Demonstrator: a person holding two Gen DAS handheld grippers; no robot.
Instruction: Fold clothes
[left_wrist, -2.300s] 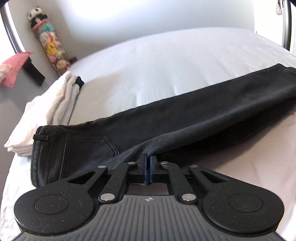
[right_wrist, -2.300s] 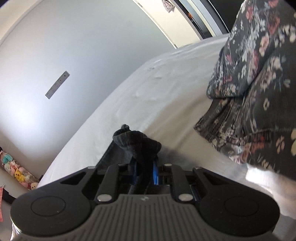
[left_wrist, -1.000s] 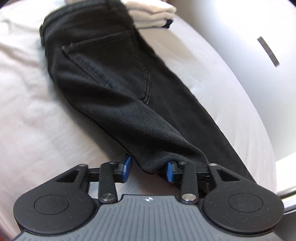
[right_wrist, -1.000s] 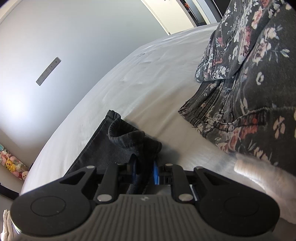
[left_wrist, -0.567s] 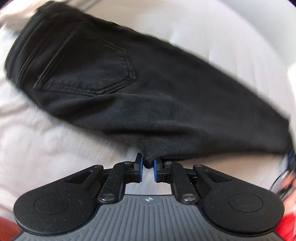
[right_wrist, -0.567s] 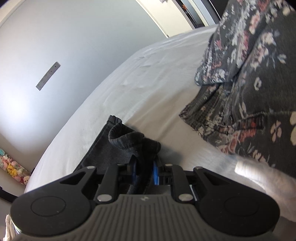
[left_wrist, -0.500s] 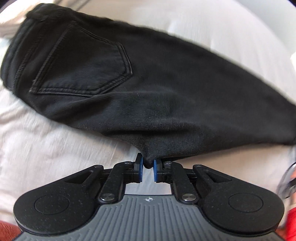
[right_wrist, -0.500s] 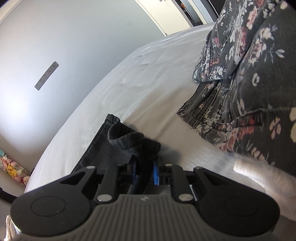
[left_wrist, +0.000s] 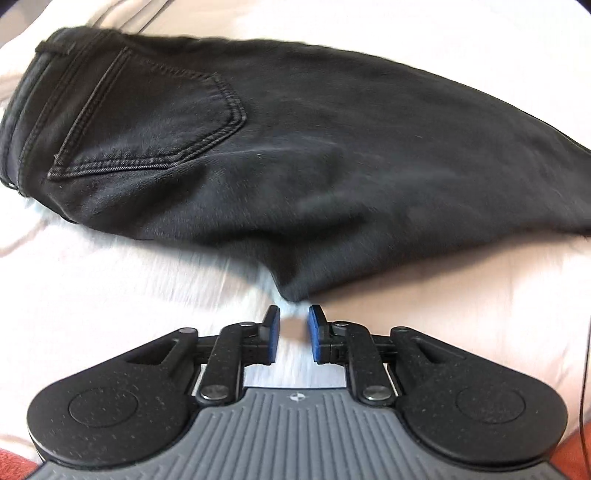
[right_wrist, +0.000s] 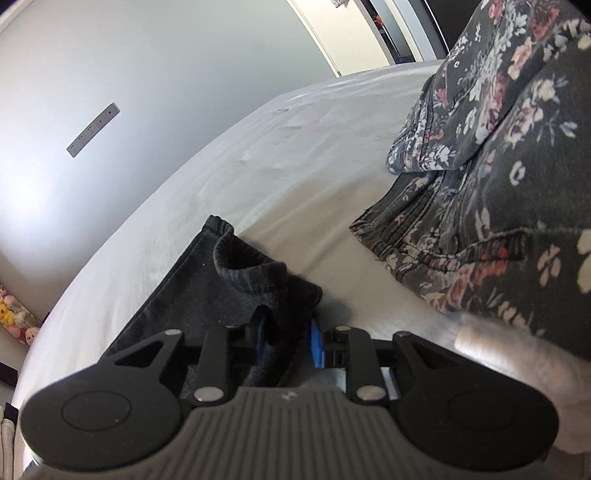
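Black denim jeans (left_wrist: 295, 155) lie lengthwise-folded on the white bed sheet (left_wrist: 110, 314), both grips letting go.
Left gripper (left_wrist: 293, 334) released, jaws just opened, empty; right gripper (right_wrist: 286, 341) jaws opening, hem loose between them — likely repositioning for next fold.

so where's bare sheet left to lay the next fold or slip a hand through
Left view: bare sheet lies between the black jeans and the left gripper, whose jaws have just opened, nothing between them. Right view: a wide strip runs from the jeans' hem toward the wall, left of the floral garment. Tightest is between hem and floral garment, by the right gripper.
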